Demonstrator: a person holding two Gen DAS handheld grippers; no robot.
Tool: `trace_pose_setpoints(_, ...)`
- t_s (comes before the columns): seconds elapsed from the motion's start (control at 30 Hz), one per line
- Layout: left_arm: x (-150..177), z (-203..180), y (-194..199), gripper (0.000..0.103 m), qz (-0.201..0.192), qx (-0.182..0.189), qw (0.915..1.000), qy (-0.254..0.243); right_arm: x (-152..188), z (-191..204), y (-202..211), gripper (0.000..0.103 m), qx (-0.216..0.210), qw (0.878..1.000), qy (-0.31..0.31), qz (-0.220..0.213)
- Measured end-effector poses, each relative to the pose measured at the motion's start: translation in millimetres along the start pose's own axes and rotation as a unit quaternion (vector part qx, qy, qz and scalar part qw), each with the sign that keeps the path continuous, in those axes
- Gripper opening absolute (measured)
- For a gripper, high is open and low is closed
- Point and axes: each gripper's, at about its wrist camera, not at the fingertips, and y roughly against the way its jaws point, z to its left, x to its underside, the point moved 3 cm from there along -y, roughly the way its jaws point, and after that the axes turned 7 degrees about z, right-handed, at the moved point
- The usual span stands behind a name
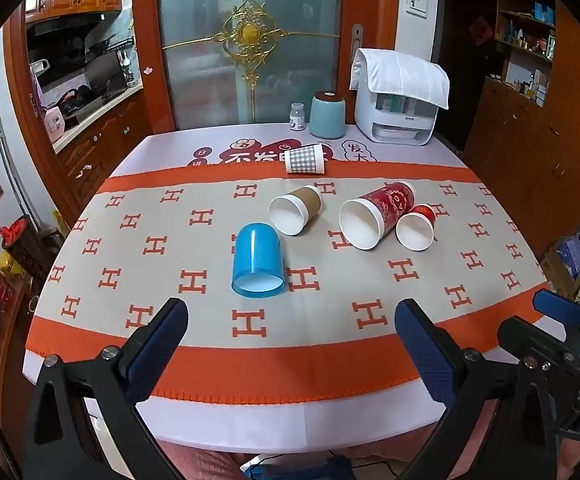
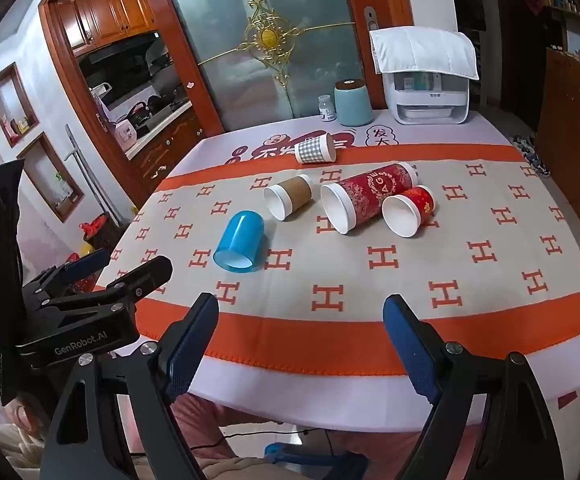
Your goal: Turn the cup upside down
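Several cups lie on their sides on the table. A blue plastic cup lies nearest, mouth toward me. Behind it lie a brown paper cup, a tall red patterned cup, a small red cup and a grey checked cup. My left gripper is open and empty at the table's front edge, short of the blue cup. My right gripper is open and empty at the front edge too.
The table carries an orange and beige H-pattern cloth. At the back stand a teal canister, a small white bottle and a white appliance under a cloth. Wooden cabinets flank the table. The other gripper shows at each view's side.
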Motion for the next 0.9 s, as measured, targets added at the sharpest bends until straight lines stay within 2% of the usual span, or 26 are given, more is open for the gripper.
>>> trace_pose_setpoints(0.4,3,-1,-1,0.102,0.005,0.026,0.9996,-0.003,4,-1,-8,0.086,0.002,1.0,-0.006,0.002)
trace_pose_setpoints(0.9,4,-8,-1,0.102,-0.001,0.022,0.9997,-0.011,3,-4,-7,0.086,0.006,1.0,-0.006,0.002)
